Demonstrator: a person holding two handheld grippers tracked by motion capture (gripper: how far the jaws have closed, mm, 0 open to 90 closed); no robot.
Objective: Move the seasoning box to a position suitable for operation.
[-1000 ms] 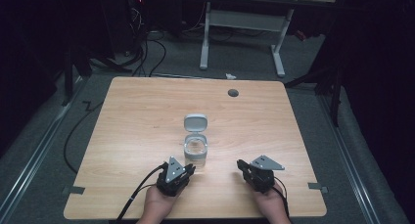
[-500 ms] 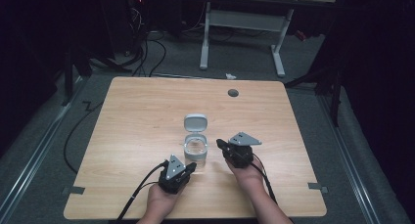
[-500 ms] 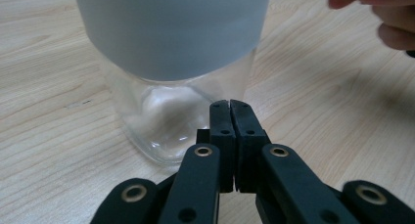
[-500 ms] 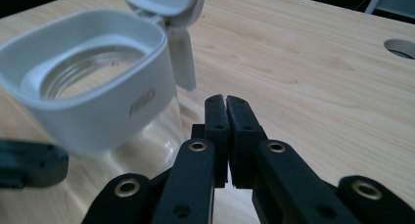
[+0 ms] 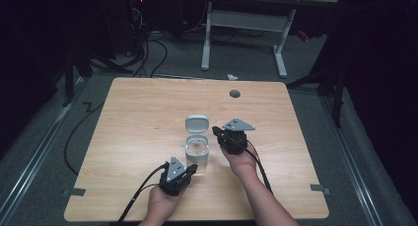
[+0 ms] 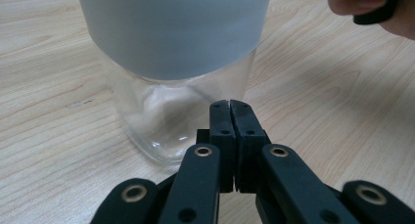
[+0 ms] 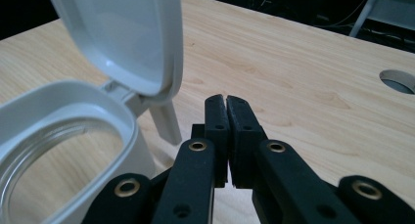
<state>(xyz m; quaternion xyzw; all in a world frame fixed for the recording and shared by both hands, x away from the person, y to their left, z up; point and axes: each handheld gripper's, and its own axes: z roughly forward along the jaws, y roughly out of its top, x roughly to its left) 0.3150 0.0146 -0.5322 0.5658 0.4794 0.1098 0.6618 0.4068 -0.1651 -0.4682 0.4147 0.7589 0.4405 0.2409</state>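
A clear glass jar (image 5: 197, 149) with a grey plastic collar stands near the table's middle, its hinged grey lid (image 5: 196, 123) flipped up and open. In the left gripper view the jar's glass base (image 6: 161, 121) and collar (image 6: 176, 28) loom just beyond the jaws. My left gripper (image 5: 192, 168) sits just in front of the jar, shut with nothing between its jaws (image 6: 229, 106). My right gripper (image 5: 217, 132) hovers right of the jar beside the lid hinge, also shut and empty (image 7: 225, 101). The raised lid (image 7: 122, 38) and jar rim (image 7: 63, 101) show in the right gripper view.
The wooden table (image 5: 148, 102) has a round cable hole (image 5: 234, 94) at the back right. Tape marks (image 5: 74, 192) sit at the front corners. A desk frame (image 5: 244, 23) and cables (image 5: 148, 43) lie on the floor beyond.
My right gripper has moved forward and left from the table's front right to beside the jar's lid hinge. The left gripper and the jar have stayed put.
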